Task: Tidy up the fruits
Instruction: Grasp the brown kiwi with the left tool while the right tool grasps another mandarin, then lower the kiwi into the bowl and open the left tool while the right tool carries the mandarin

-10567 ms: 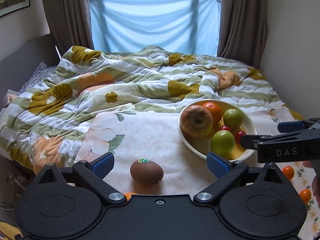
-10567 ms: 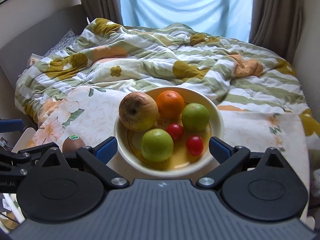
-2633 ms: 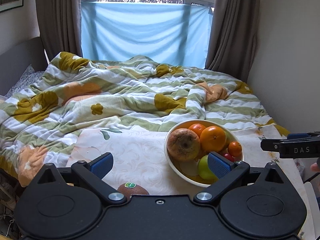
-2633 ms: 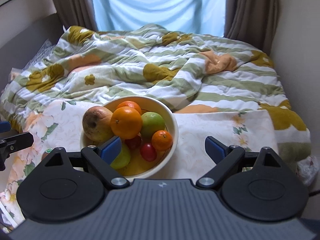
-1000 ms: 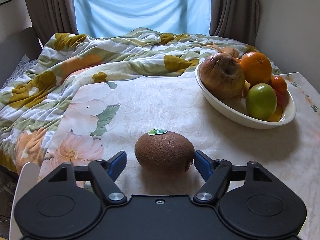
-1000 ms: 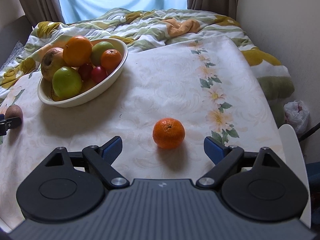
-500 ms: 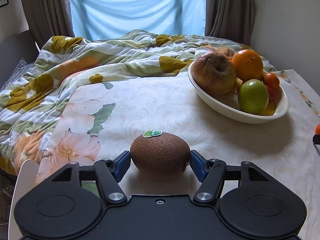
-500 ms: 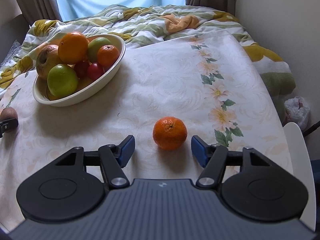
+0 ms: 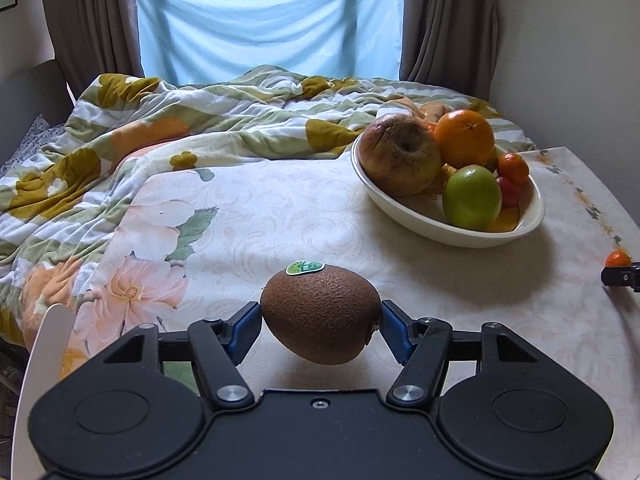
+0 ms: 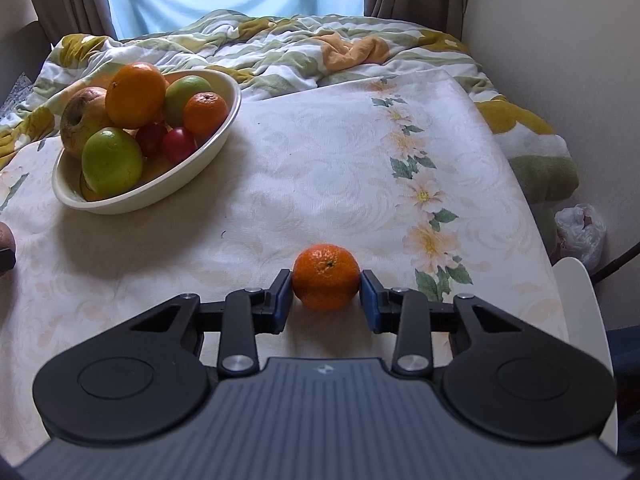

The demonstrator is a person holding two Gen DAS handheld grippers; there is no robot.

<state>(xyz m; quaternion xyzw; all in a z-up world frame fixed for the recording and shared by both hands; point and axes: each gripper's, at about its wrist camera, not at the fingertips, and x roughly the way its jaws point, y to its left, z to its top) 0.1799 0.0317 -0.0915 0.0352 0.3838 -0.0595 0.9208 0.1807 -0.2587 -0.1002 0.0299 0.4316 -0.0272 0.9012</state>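
The left gripper (image 9: 320,326) clamps the fuzzy brown kiwi (image 9: 320,314) (green sticker on top) above the floral-clothed tabletop (image 9: 280,216). The right gripper (image 10: 326,294) grips the small orange mandarin (image 10: 326,276), near the cream oval fruit bowl (image 10: 176,184).

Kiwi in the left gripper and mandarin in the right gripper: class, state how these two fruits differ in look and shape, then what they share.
The kiwi is brown and rough-skinned; the mandarin is bright orange with a dimpled peel. The kiwi is egg-shaped and lies sideways; the mandarin is round. The kiwi bears a green sticker; the mandarin has none. Shared: each sits between blue pads, the kiwi in the left gripper, the mandarin in the right gripper, and both are outside the fruit bowl.
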